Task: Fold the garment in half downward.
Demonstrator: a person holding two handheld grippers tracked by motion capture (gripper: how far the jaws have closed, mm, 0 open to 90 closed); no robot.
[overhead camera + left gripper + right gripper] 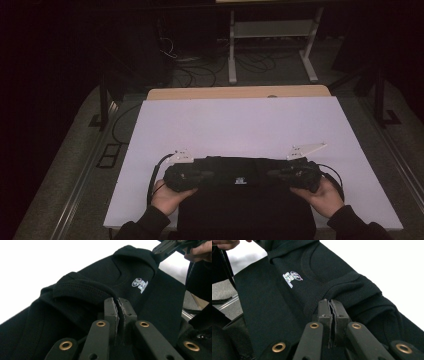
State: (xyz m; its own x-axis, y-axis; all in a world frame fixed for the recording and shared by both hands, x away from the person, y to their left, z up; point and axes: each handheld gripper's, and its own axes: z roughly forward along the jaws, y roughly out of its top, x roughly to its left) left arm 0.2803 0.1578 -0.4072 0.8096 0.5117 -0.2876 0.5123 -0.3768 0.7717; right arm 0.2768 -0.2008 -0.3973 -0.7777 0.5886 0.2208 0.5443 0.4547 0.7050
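Black sweatshirt (240, 200), one item, with one small white printed logo (239, 180) below the collar; lies flat at the near edge of the white board (240, 125), its lower part hanging over that edge toward the person.

Left gripper (197, 176): one, jaws clenched on the garment's folded shoulder edge left of the logo; the left gripper view shows the pads pressed together with black cloth running up to and under them (117, 311).

Right gripper (277, 175): one, jaws likewise clamped tight on the shoulder edge right of the logo; pads closed over cloth in the right gripper view (332, 311).

Hands: two, one on each gripper, black sleeves.

View differences: gripper views show the ribbed collar (352, 290) and stitching; the high view shows a wooden table edge (240, 92) beyond the board, and one white metal stand (272, 45) and floor cables (200, 70) farther off.
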